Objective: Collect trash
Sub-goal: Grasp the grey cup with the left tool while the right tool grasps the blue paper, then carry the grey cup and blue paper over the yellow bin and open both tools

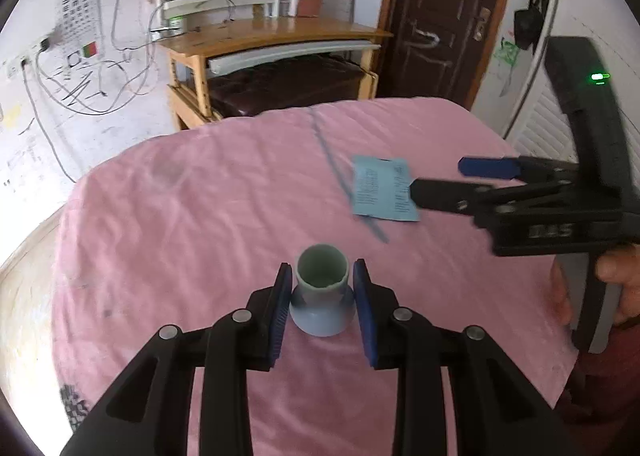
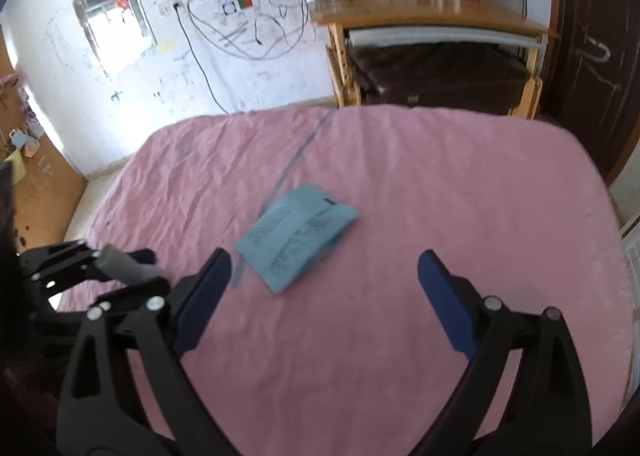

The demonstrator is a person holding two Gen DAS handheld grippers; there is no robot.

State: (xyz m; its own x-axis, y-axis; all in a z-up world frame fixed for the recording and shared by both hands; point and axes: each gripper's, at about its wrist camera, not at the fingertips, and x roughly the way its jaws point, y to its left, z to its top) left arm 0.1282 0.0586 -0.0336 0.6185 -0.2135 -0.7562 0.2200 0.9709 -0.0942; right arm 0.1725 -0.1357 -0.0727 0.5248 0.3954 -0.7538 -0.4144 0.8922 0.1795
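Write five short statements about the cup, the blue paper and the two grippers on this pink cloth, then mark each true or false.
1. The left gripper brackets a small cup. True.
2. The cup lies on its side. False: it stands upright, mouth up.
3. The blue paper lies flat on the pink cloth. True.
4. The right gripper is shut on the paper. False: it is wide open, the paper ahead of its fingers.
5. The paper is inside the cup. False: the cup looks empty.
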